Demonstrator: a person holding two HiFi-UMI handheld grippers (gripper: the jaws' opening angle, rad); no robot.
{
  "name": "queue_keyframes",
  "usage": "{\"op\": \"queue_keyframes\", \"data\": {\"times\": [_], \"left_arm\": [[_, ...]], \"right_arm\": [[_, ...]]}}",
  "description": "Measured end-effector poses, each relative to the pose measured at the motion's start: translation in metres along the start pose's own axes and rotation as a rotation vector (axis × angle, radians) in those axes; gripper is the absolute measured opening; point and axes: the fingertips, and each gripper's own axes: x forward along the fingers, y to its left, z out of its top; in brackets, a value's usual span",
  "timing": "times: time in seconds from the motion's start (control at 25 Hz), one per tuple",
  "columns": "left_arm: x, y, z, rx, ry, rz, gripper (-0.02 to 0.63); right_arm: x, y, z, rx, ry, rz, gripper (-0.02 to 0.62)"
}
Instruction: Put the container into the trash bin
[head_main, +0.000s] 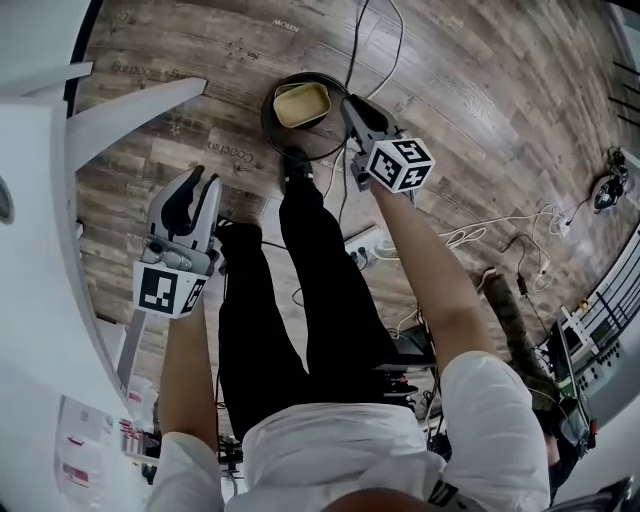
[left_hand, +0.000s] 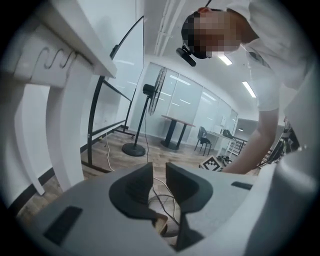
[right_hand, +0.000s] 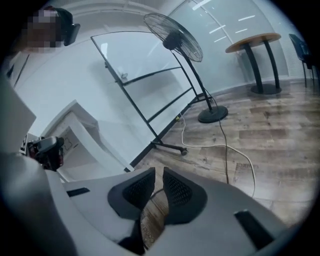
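Left claw (head_main: 196, 183): my jaws stand a narrow gap apart with nothing between them, above the wood floor (head_main: 480, 120) beside my left leg.
Right claw (head_main: 353, 108): my jaws are slightly parted and empty, just beside the trash bin (head_main: 272, 132).
Container (head_main: 301, 104): pale yellow, lying inside the round black trash bin, apart from both claws.
Trash bin: on the floor just ahead of my shoe (head_main: 297, 166).

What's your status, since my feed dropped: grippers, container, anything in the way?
Left hand-held gripper open, empty. Right hand-held gripper open, empty, by the trash bin. Container lies inside it. Cable beside the bin, nothing blocking.
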Motion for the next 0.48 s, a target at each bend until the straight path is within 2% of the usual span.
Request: {"op": "queue_keyframes", "data": {"times": [0.08, 0.24, 0.4, 0.48], "left_arm": [[-0.006, -0.002, 0.034, 0.02, -0.026, 0.009, 0.084], [-0.013, -0.012, 0.114, 0.081, -0.105, 0.027, 0.084], [-0.042, -0.033, 0.197, 0.113, -0.157, 0.046, 0.084], [-0.052, -0.039, 0.242, 0.127, -0.194, 0.056, 0.084]], "right_arm": [[-0.013, 0.024, 0.039, -0.039, -0.034, 0.042, 0.064], [-0.044, 0.072, 0.143, -0.115, -0.152, 0.12, 0.051], [-0.106, 0.131, 0.23, -0.164, -0.256, 0.159, 0.041], [-0.137, 0.156, 0.28, -0.227, -0.309, 0.171, 0.038]]}}
